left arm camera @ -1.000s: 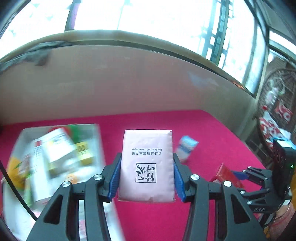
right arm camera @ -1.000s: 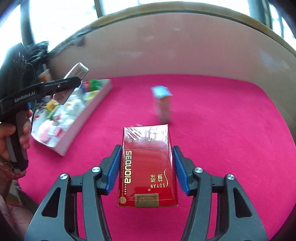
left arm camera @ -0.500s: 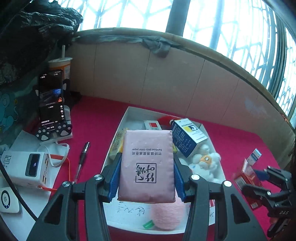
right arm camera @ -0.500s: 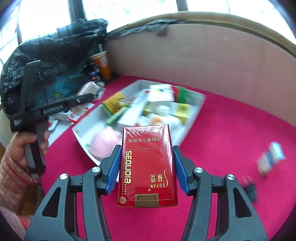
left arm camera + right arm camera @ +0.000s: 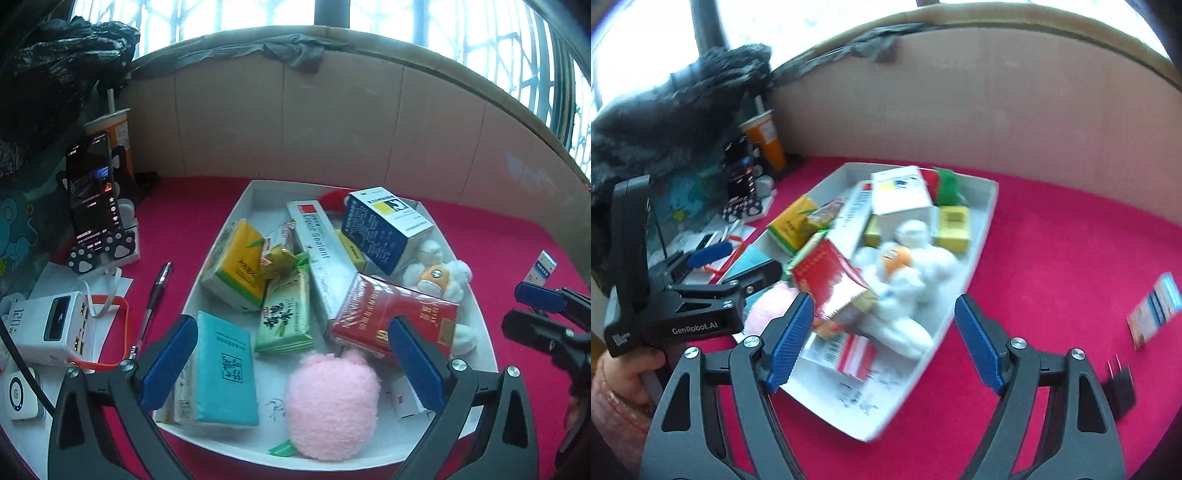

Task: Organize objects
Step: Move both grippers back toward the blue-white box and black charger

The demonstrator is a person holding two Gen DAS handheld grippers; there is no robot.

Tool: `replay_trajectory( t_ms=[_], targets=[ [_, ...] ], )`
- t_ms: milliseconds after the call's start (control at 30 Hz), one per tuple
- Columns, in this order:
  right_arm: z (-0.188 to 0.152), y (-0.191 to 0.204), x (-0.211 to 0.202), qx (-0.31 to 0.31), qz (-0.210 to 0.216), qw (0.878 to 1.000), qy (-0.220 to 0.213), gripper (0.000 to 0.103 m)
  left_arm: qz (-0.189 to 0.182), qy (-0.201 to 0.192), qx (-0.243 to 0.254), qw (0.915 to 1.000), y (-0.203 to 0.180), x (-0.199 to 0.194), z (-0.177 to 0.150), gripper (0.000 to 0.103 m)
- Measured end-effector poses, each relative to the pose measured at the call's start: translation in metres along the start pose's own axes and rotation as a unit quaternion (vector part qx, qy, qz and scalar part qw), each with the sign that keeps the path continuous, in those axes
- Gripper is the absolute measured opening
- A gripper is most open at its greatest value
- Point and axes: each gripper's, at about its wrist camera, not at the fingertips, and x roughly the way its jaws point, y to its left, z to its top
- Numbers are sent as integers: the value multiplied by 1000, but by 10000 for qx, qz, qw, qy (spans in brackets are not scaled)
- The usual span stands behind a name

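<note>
Both grippers hover over the white rectangular plastic tray point(image 5: 236, 206) on the red felt tabletop point(image 5: 1052, 258). Left gripper point(image 5: 291, 362): jaws opening, nothing between them. Right gripper point(image 5: 882, 339): jaws opening, the red cigarette pack point(image 5: 827, 280) free of its pads and tilted inside the tray. 1 small blue-and-white box point(image 5: 1156, 306) lies right of the tray, likely awaiting collection.

boxes in tray point(image 5: 484, 332); pen point(image 5: 155, 302) left
</note>
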Motion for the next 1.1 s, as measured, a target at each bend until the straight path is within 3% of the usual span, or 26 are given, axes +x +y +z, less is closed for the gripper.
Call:
replay_trajectory(
  t_ms=[367,600,867,1000,1100],
  targets=[
    [-6,-28,-19,427,-61,9989,-207,80,-81,-59,454,9989,-32,-11,-1,103],
    [-3,-61,-48,500,-485,9959,-572,80,-233,-64,688,9973,-54,-14,-2,103],
    [-16,-149,-97,1312,-1346,9779,-913,80,-728,25,1210,9900,-103,-17,-12,103],
    [-22,-187,-108,1493,-1740,9694,-880,80,-1155,203,1571,9806,-138,-16,-19,103],
    [-20,-199,-99,1340,-1877,9706,-695,80,-1500,385,1757,9722,-164,-15,-27,103]
  ],
)
